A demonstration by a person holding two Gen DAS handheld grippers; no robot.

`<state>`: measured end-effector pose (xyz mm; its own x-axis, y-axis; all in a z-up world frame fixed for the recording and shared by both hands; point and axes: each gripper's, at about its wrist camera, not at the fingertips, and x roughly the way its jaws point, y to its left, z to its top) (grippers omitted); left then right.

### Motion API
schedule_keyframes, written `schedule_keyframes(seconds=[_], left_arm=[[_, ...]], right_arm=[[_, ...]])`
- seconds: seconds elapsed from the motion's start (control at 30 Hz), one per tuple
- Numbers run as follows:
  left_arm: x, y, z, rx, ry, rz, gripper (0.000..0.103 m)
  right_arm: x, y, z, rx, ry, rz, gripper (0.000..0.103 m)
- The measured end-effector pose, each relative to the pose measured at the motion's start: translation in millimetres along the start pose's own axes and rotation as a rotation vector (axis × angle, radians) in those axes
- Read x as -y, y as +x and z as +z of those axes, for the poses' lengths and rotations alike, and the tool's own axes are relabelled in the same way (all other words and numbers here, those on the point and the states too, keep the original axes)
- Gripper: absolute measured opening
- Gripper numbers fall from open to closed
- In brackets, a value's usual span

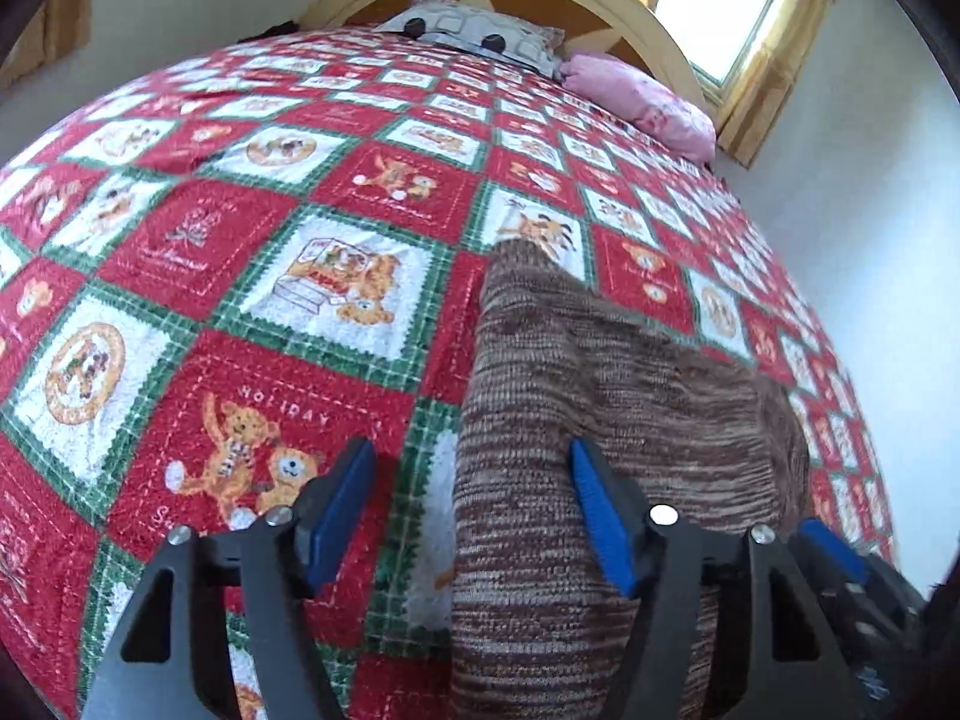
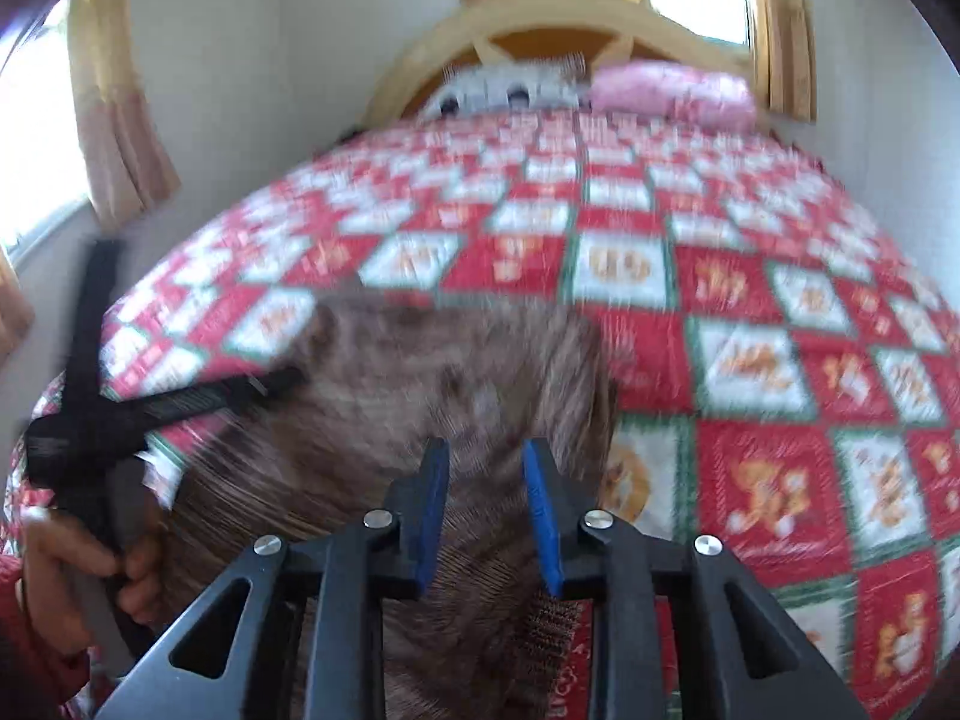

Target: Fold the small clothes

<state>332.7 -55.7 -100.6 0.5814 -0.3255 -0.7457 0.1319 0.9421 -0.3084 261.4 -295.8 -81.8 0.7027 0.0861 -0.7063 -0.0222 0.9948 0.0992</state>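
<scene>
A small brown striped knit garment (image 1: 576,396) lies flat on the red, white and green quilt (image 1: 252,240). My left gripper (image 1: 471,456) is open above the garment's left edge, one finger over the quilt and one over the knit. In the right wrist view, which is blurred, my right gripper (image 2: 485,456) is open with a narrow gap over the right part of the garment (image 2: 390,396). The other gripper (image 2: 90,420) and the hand holding it show at the left edge. The right gripper's blue tip (image 1: 834,552) shows at the lower right of the left wrist view.
A patterned pillow (image 1: 474,30) and a pink pillow (image 1: 648,102) lie at the head of the bed by the curved wooden headboard (image 1: 636,6). A curtained window (image 1: 726,6) is behind it. White walls flank the bed.
</scene>
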Motion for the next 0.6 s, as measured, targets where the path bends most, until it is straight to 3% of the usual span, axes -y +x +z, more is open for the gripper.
schedule_keyframes(seconds=[0.2,0.3,0.37,0.4,0.43,0.53,0.6], left_arm=[[12,6,1,-0.026,0.081,0.027,0.080],[11,-2,3,-0.061,0.127,-0.022,0.081],[4,-14,1,-0.063,0.094,-0.095,0.081],[3,-18,-1,-0.062,0.082,-0.127,0.081],[4,-19,-3,-0.065,0.077,-0.149,0.082],[14,-2,-11,-0.122,0.111,-0.154,0.083],[20,-2,-17,-0.078,0.146,-0.141,0.086]], right_arm=[[21,6,-7,-0.007,0.104,0.062,0.026],[31,-8,-6,0.031,0.176,0.073,0.028],[43,-20,-7,0.073,0.252,0.064,0.043],[50,-26,-9,0.091,0.300,0.074,0.066],[54,-27,-10,0.098,0.327,0.085,0.079],[58,-17,-11,0.055,0.351,0.098,0.079],[53,-6,-14,0.007,0.328,0.098,0.079]])
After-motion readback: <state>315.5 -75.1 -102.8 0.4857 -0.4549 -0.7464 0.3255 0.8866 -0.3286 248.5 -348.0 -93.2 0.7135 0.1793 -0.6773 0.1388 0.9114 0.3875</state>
